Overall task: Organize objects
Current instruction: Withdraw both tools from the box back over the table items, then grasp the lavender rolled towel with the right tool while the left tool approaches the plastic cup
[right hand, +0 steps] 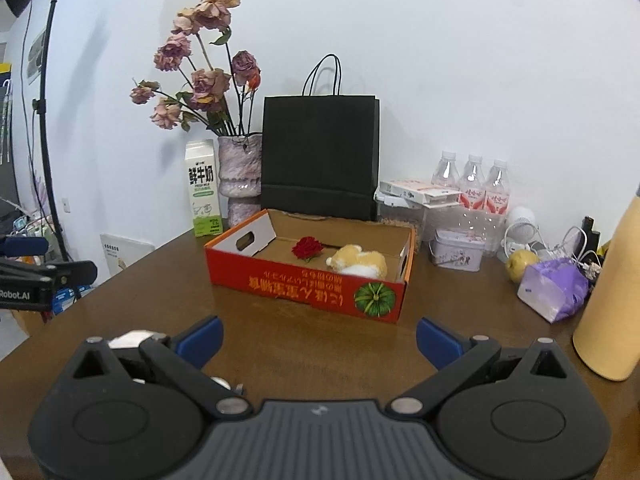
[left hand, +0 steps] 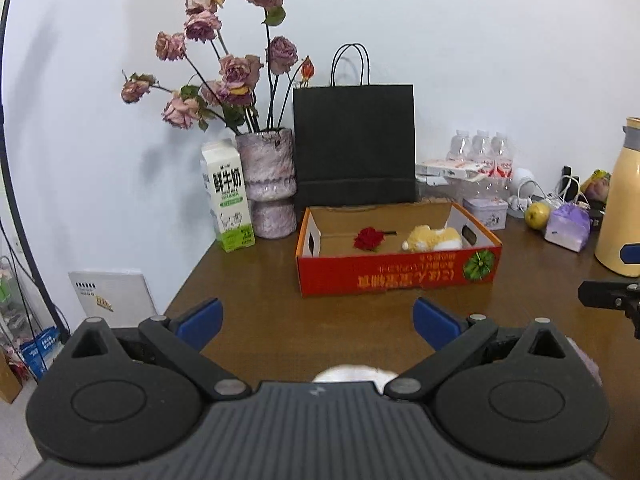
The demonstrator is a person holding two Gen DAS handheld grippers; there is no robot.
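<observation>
A low red cardboard box (left hand: 384,274) (right hand: 280,280) stands on the brown table (left hand: 248,300) (right hand: 300,340). Inside it lie a red rose head (left hand: 369,238) (right hand: 307,248) and a tan and white plush toy (left hand: 434,238) (right hand: 360,262). My left gripper (left hand: 318,318) is open and empty, held in front of the box. A white rounded thing (left hand: 352,374) shows just below it, mostly hidden by the gripper body. My right gripper (right hand: 319,338) is open and empty, also in front of the box. The other gripper shows at the edge of each view (left hand: 608,294) (right hand: 44,276).
Behind the box stand a milk carton (left hand: 228,196) (right hand: 203,188), a vase of dried roses (left hand: 270,184) (right hand: 239,176) and a black paper bag (left hand: 354,144) (right hand: 320,156). To the right are water bottles (right hand: 472,184), a small tin (right hand: 458,254), a pear (right hand: 520,266), a purple packet (right hand: 554,288) and a yellow flask (left hand: 622,200).
</observation>
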